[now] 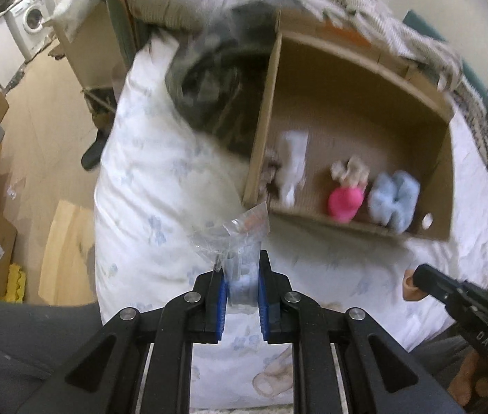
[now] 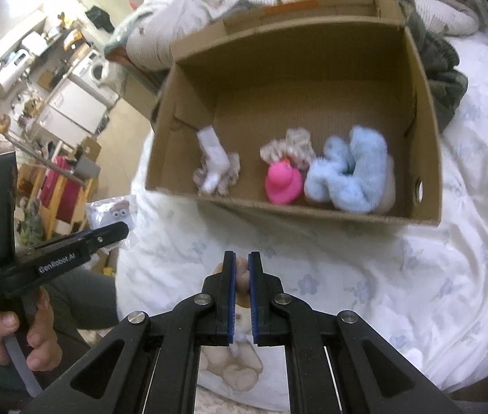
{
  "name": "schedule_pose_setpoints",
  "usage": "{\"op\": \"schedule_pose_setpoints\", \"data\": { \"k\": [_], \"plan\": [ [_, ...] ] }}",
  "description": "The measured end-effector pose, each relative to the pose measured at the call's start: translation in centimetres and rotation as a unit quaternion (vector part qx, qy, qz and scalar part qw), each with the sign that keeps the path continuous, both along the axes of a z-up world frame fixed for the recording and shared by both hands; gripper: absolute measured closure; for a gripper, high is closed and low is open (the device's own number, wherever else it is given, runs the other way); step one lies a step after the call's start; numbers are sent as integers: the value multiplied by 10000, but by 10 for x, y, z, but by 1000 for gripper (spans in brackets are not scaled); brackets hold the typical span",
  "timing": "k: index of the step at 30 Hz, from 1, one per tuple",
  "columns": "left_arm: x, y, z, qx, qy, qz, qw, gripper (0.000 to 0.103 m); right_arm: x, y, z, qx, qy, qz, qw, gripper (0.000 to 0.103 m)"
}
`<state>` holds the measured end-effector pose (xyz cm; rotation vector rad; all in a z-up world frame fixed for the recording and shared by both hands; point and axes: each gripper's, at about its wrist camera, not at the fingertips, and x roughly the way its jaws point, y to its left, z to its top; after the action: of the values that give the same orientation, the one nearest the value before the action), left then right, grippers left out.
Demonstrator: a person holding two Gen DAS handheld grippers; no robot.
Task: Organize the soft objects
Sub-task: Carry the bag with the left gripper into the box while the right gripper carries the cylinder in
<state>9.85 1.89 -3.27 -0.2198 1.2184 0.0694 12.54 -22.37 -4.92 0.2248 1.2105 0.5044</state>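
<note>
My left gripper [image 1: 242, 269] is shut on a clear plastic bag [image 1: 240, 238] with a pale soft item inside, held above the bed. In the right wrist view the same bag [image 2: 114, 214] shows googly eyes. My right gripper [image 2: 242, 258] is shut on a small tan soft toy [image 2: 242, 276]; the fingers hide most of it. Ahead on the bed is an open cardboard box [image 2: 312, 210]. In it lie a pink duck [image 2: 283, 183], a fluffy light-blue piece [image 2: 350, 172], a white packet [image 2: 214, 158] and a beige ruffled piece [image 2: 292, 148].
The bed's white flowered duvet [image 2: 364, 293] spreads around the box. A dark camouflage garment [image 1: 209, 93] lies against the box's side, with crumpled blankets [image 2: 444, 7] behind. The bed's left edge drops to a wooden floor [image 1: 47, 103] with cardboard and furniture.
</note>
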Motion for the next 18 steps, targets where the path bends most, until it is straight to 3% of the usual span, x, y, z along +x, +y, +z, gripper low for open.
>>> {"op": "schedule_pose_setpoints", "data": {
  "k": [10,18],
  "plan": [
    [31,1,38,-51,-516,-307,9982,89,8,-28,39,889,-606,-552,9927,94],
    [56,-16,47,47,-681,-609,9958,89,38,-48,50,1282,-540,-919,9860,94]
  ]
}}
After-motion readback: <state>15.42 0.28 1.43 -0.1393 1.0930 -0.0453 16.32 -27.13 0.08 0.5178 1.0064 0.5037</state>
